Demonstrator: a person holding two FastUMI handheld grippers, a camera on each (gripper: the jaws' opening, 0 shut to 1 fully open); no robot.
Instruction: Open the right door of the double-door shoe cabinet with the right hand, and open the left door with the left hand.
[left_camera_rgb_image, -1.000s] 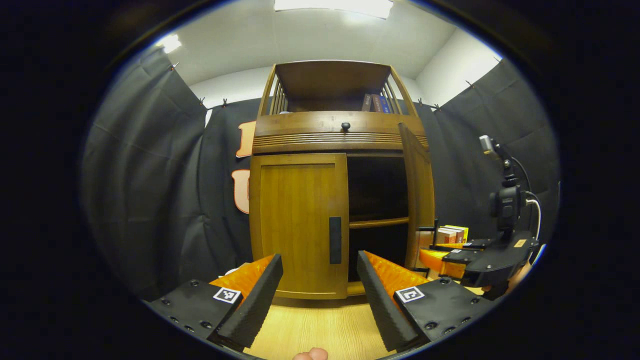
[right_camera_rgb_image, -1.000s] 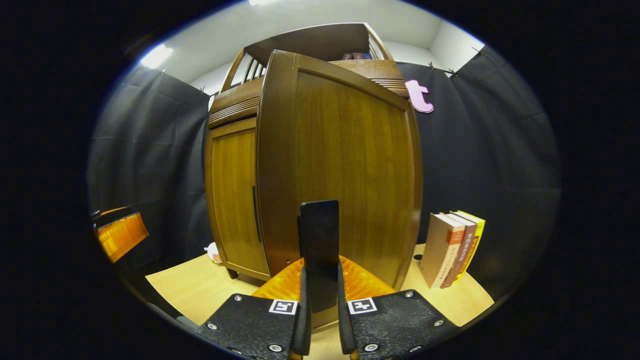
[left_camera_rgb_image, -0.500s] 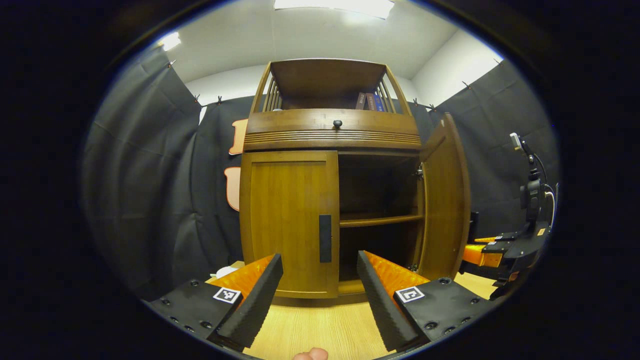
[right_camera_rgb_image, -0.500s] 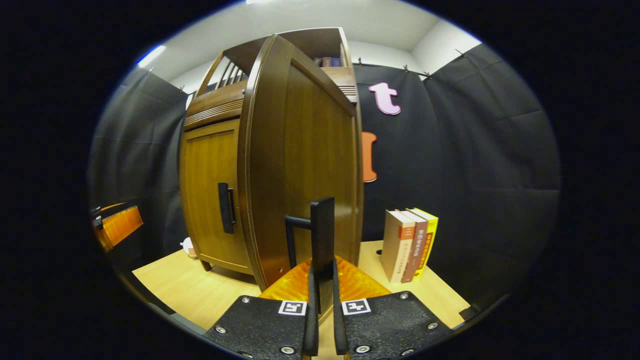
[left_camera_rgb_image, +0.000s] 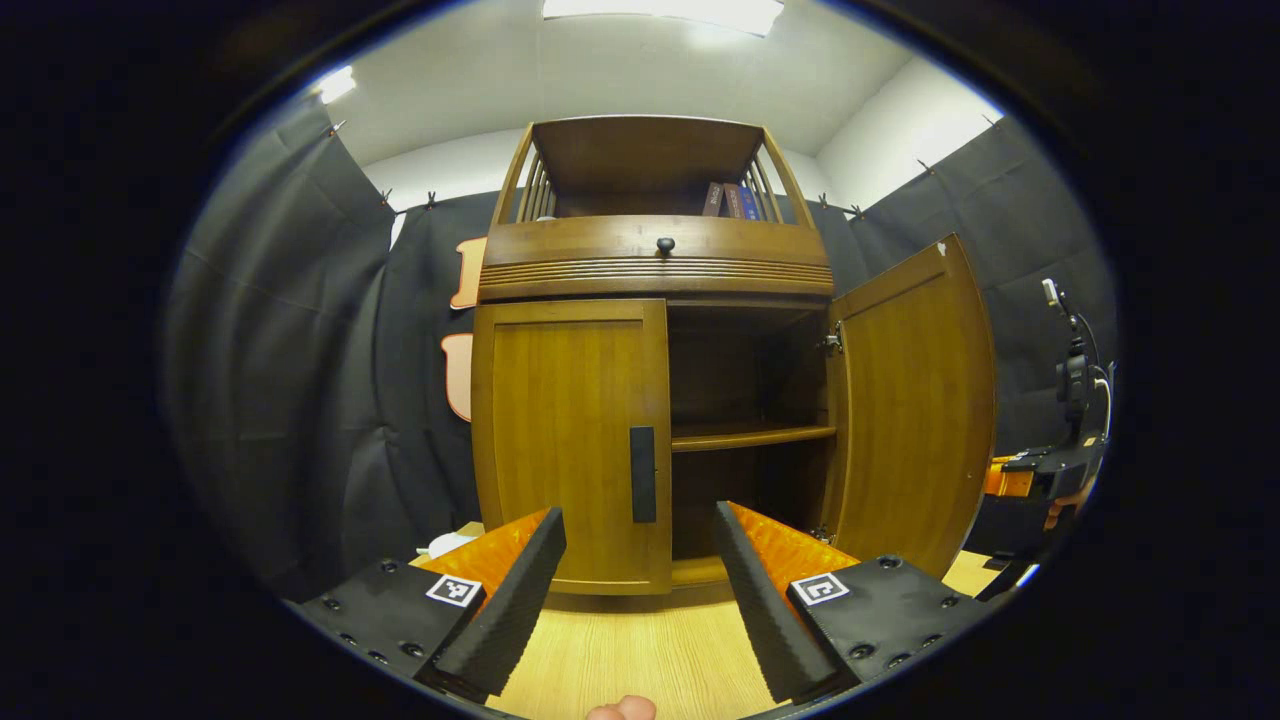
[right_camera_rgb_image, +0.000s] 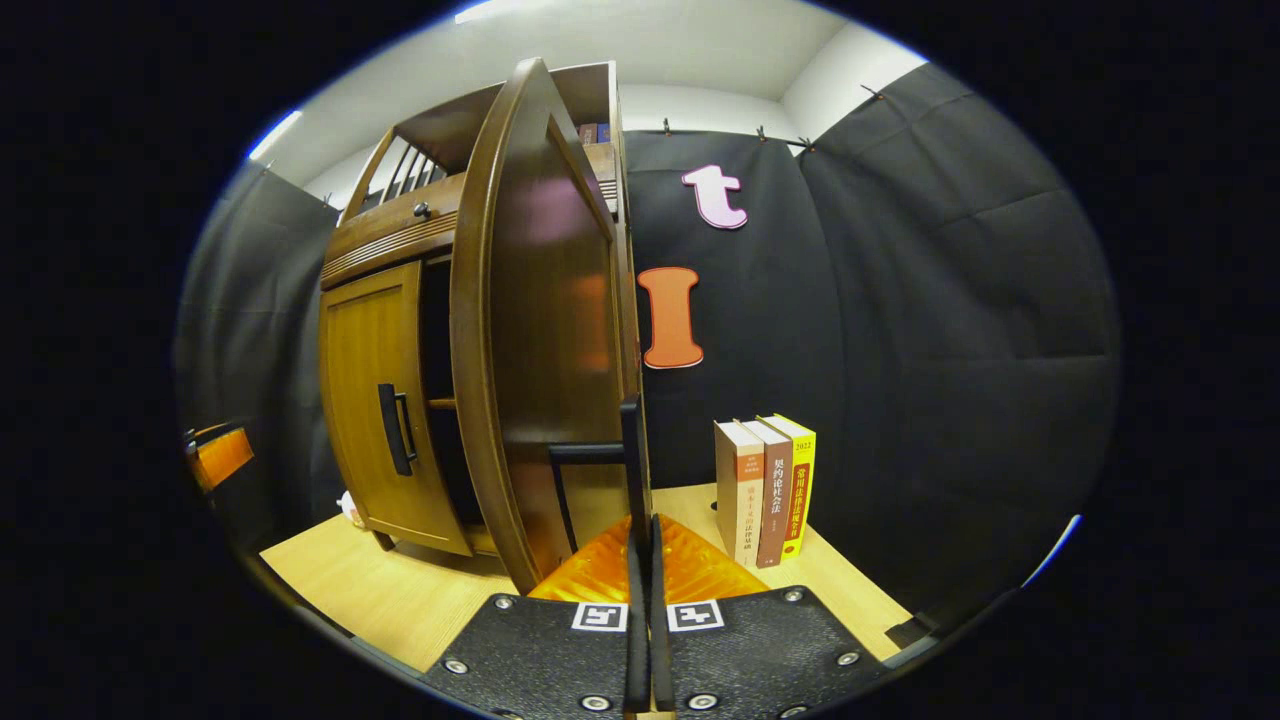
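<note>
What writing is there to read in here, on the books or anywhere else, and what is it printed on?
"2022": top of the yellow book's spine, right gripper view.
Brown book and white book beside it: spines carry characters too small to read surely.
Books on the top shelf of the shoe cabinet: too small to read.
Square tag: coded pattern, no words.

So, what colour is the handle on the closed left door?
Black handle, clearest in the left gripper view.
</note>
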